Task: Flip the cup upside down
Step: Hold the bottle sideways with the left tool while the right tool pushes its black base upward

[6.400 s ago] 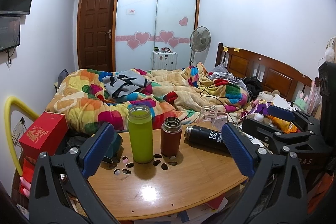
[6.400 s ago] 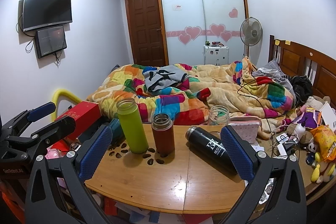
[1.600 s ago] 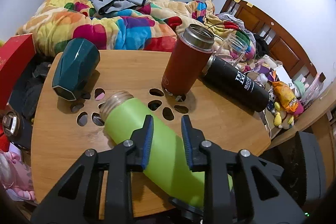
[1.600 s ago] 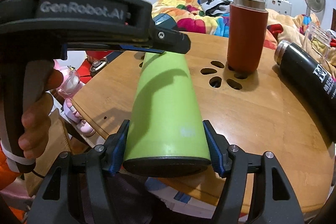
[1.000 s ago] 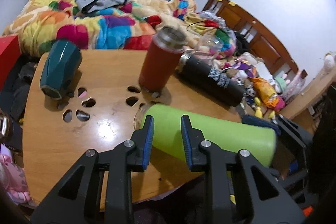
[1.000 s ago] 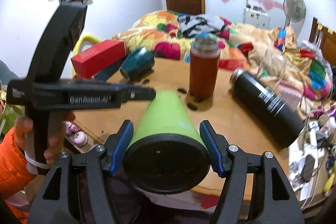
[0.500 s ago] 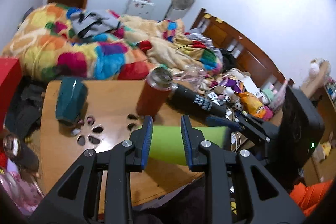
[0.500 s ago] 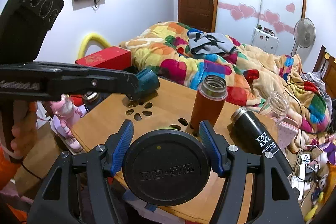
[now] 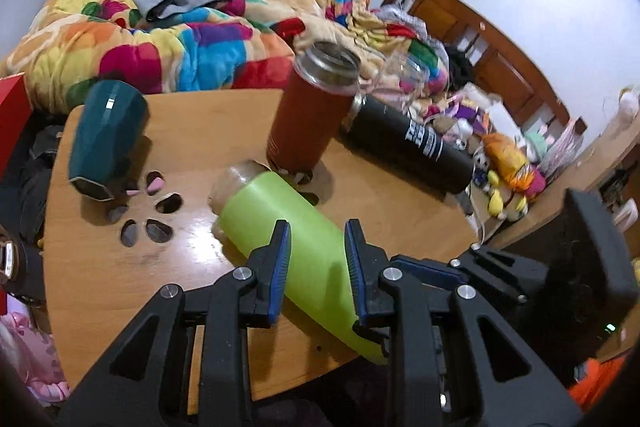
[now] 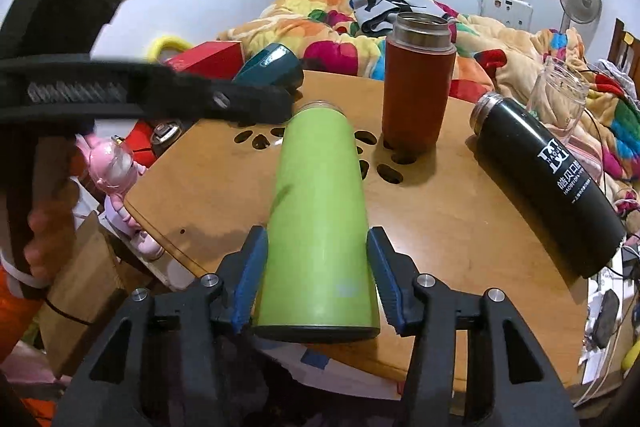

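Observation:
The lime green cup (image 9: 296, 239) is a tall flask, tilted steeply with its open mouth down near the wooden table (image 9: 120, 267) and its black base toward me. My left gripper (image 9: 314, 263) is shut on its middle. My right gripper (image 10: 316, 267) is shut on its lower body near the base, where the green cup (image 10: 318, 219) fills the view. The left gripper body also crosses the right wrist view at the upper left.
A red-brown flask (image 9: 314, 111) stands upright just behind the green cup. A black flask (image 9: 408, 143) lies on its side to the right. A dark teal cup (image 9: 104, 143) lies at the left. A glass jar (image 10: 558, 99) stands at the far edge. The bed lies beyond.
Both grippers have turned the green cup from level to mouth-down and lowered it toward the table, near the red-brown flask.

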A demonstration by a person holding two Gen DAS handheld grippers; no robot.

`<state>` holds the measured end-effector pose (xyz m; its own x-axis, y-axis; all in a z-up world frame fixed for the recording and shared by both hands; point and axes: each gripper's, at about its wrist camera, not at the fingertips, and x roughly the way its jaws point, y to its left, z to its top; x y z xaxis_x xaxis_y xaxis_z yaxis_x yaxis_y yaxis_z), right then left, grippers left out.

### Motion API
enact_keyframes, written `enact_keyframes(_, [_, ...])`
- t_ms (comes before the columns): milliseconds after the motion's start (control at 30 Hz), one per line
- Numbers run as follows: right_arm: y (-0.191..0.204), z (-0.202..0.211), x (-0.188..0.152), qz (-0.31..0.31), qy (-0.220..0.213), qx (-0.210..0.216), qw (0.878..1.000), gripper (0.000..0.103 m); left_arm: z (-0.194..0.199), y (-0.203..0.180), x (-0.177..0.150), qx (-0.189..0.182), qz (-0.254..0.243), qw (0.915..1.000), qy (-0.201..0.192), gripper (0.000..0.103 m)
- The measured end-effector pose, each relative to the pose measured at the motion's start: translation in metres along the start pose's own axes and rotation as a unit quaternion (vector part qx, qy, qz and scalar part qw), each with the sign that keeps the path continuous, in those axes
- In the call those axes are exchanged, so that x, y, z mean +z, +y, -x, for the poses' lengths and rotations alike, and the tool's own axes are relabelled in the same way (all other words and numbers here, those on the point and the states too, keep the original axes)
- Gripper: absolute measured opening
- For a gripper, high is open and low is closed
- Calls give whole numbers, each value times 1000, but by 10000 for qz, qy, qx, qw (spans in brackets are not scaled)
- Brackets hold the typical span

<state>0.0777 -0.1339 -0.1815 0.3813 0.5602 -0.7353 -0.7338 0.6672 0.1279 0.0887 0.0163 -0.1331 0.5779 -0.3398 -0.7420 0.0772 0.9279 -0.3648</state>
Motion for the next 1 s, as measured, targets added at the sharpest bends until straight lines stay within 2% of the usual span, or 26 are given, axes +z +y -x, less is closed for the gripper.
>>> enact_keyframes(33, [1, 0, -2, 20, -21, -8, 10000, 50, -6, -2, -1, 22, -33, 10000, 64, 26])
enact_keyframes(167, [8, -7, -17, 240, 65, -239, 9994, 64, -15, -6, -4, 225, -190, 9995, 87, 26])
enact_keyframes(233, [10, -14, -26, 291, 144, -377, 9988, 65, -16, -6, -3, 293, -182, 9994, 96, 26])
enact_keyframes(333, [2, -28, -39, 25, 343, -354, 9988, 65, -18, -2, -4, 305, -119, 9994, 136, 27])
enact_keyframes(433, [-1, -26, -45, -114, 121, -379, 9991, 64, -17, 4, -3, 163, 60, 9997, 158, 27])
enact_keyframes(600, [-2, -21, -45, -257, 84, -329, 9991, 63, -10, 2, -4, 238, 47, 9997, 92, 27])
enact_keyframes(733, [0, 1, -33, -253, -146, -285, 9992, 63, 8, -2, -3, 193, -24, 9998, -30, 27])
enact_keyframes(933, [10, 45, -3, 76, -660, -366, 9971, 63, 63, -17, 5, -196, -202, 9980, -569, 27])
enact_keyframes(1000, [14, 54, 9, 207, -783, -366, 9960, 63, 84, -19, 10, -434, -245, 9959, -761, 27])
